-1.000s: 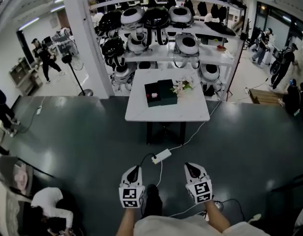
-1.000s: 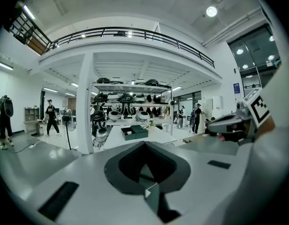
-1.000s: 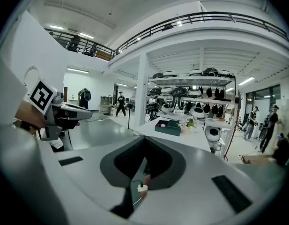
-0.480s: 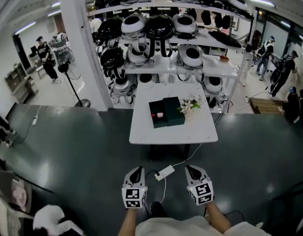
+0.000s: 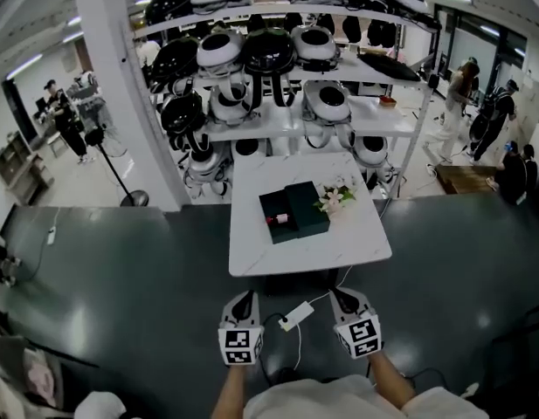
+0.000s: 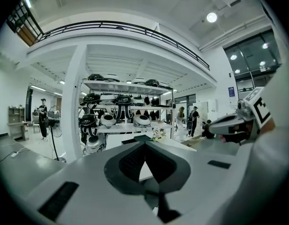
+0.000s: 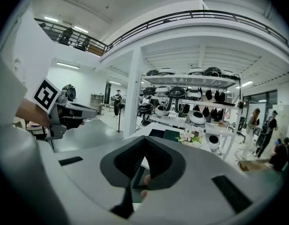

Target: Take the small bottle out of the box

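I had both grippers low over the dark floor, short of the table's (image 5: 308, 250) near edge and well apart from it. The left gripper (image 5: 243, 298) had its jaws pressed together with nothing between them. The right gripper (image 5: 340, 295) was the same, its jaws closed on nothing. Neither touched anything.

The box (image 5: 295, 209) sat open near the table's middle, turned at a slight angle to the table's edges. The bottle (image 5: 282, 220), a small reddish thing, lay inside the box, in the half toward the table's left side. I could not make out more of it from that far off. Flowers (image 5: 336, 199) lay on the table just beside the box, toward the table's right side.

A power strip (image 5: 294, 318) lay on the floor in front of the table, between my two grippers. Shelves (image 5: 374, 112) full of rounded white and black headgear stood right behind the table.
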`<state>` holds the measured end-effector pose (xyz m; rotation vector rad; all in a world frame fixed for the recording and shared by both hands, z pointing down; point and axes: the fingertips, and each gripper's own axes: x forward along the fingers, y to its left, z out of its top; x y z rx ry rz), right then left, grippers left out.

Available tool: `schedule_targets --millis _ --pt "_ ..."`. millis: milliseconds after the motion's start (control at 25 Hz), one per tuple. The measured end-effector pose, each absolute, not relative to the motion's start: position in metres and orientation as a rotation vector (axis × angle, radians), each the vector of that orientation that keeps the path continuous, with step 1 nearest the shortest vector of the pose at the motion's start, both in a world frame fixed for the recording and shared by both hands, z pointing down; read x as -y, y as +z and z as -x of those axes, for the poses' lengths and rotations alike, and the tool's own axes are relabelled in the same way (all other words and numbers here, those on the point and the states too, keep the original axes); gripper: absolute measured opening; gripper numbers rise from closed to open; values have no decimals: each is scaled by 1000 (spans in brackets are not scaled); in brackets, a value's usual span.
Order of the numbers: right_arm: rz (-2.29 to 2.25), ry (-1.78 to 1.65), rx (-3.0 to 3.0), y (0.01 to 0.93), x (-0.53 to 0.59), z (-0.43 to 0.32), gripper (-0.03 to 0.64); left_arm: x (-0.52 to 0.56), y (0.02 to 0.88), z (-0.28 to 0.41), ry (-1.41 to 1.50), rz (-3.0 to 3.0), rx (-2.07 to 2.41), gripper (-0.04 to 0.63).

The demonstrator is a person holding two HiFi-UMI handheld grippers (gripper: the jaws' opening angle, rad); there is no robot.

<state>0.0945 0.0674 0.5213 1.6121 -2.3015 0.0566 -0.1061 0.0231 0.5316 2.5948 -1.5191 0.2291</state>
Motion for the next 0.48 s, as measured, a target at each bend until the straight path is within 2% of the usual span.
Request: schedule_targets --millis 480 --pt "-1620 108 2269 539 -51 -98 21 -2 553 99 272 -2589 1463 18"
